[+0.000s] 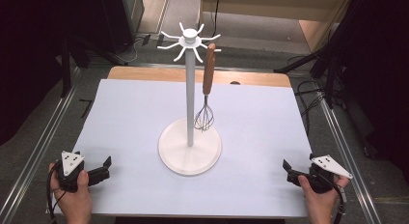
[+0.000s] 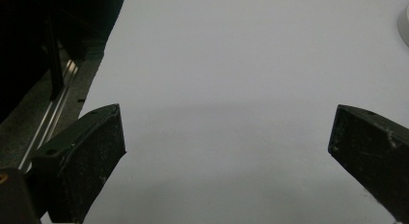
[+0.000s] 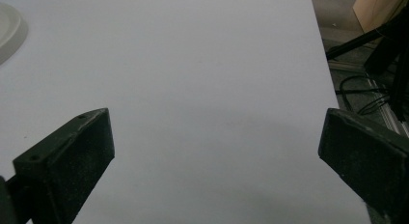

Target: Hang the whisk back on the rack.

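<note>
Brown-handled, the whisk (image 1: 207, 84) hangs on the white stand (image 1: 190, 89) mid-worktop, so we judge that job done, while our left gripper (image 1: 99, 172) and right gripper (image 1: 291, 172) rest apart, jaws spread, holding nothing.

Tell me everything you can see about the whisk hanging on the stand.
The whisk has a brown, wood-looking handle and a head of thin metal wire loops. It hangs upright, head down, from one hook of the white stand, just right of the pole. Its wires sit just above the round base; contact cannot be told. No gripper touches it.
</note>
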### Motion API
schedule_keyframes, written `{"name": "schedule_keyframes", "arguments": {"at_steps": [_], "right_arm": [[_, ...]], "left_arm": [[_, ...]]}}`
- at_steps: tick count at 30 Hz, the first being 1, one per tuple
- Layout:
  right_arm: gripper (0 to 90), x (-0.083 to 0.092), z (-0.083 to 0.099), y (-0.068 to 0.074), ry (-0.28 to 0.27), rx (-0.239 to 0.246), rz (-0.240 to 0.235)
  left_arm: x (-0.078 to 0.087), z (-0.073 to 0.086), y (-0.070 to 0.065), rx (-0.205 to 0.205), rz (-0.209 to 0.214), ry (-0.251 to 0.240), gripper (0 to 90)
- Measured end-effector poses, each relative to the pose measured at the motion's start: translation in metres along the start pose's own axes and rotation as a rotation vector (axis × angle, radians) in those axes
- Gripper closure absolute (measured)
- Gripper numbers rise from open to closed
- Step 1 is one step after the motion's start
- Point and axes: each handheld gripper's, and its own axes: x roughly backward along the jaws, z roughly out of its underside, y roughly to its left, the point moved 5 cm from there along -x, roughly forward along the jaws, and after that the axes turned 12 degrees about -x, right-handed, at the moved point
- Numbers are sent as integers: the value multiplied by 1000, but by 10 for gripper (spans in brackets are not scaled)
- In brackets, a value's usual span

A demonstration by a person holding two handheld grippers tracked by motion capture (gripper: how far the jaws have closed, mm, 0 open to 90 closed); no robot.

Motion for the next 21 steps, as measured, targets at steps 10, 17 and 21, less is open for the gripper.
{"name": "schedule_keyframes", "arguments": {"at_steps": [10, 17, 21], "right_arm": [[0, 10, 4, -18, -4, -7, 38], [0, 16, 11, -26, 0, -10, 49], [0, 20, 14, -30, 1, -6, 57]], "left_arm": [[0, 0, 0, -3, -2, -2, 3], [0, 0, 0, -1, -2, -4, 3], [0, 0, -1, -2, -1, -5, 3]]}}
